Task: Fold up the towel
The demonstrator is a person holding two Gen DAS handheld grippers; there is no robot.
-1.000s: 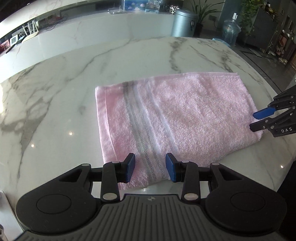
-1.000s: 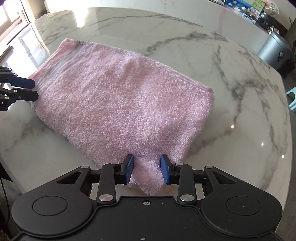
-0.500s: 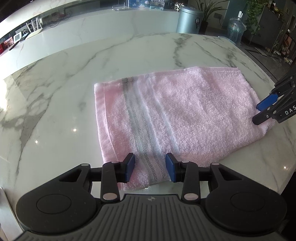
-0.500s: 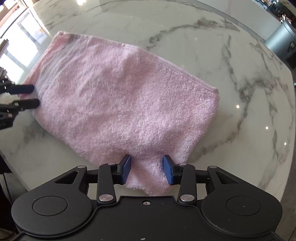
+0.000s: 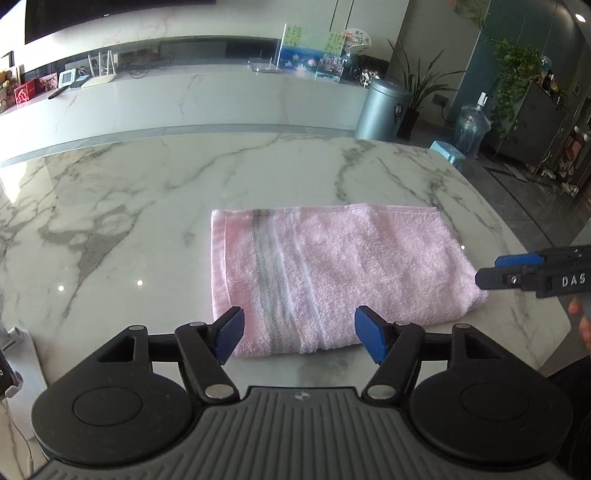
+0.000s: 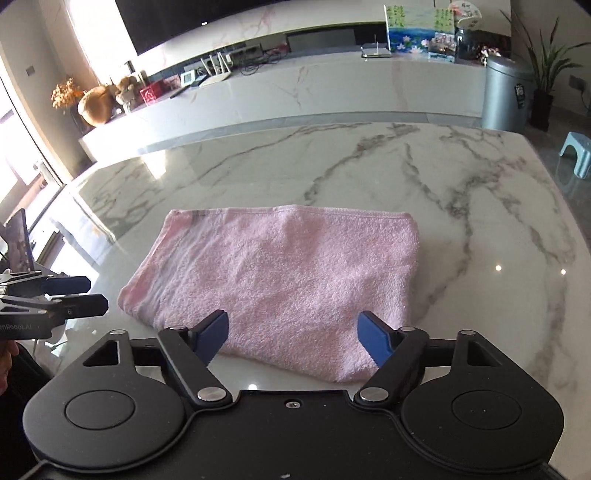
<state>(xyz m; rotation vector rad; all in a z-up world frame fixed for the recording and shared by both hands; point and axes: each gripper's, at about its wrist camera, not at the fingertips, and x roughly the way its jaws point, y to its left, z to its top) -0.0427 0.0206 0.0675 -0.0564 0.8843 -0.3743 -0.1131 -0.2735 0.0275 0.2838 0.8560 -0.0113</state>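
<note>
As both jaw pairs were opening off the folded towel (image 5: 332, 273), the left gripper (image 5: 299, 334) and right gripper (image 6: 291, 334), each holding nothing, needed to lift clear without snagging its near edge.

Setting: home living/dining area. White grey-veined marble tabletop (image 5: 147, 206) fills the foreground. At 12 o'clock, a long low white marble media console (image 6: 295, 92) under a large dark wall-mounted screen (image 6: 207, 22); on it a white router with antennas (image 6: 218, 70) and framed pictures of blue water and flowers (image 6: 410, 37). At 1–2 o'clock: round grey metal lidded bin (image 5: 384, 107), green leafy potted plants (image 5: 517, 74), clear blue water-cooler bottle (image 5: 472, 129), small light-blue plastic stool (image 6: 576, 151). At 10 o'clock, sunlit window (image 6: 22, 155).
</note>
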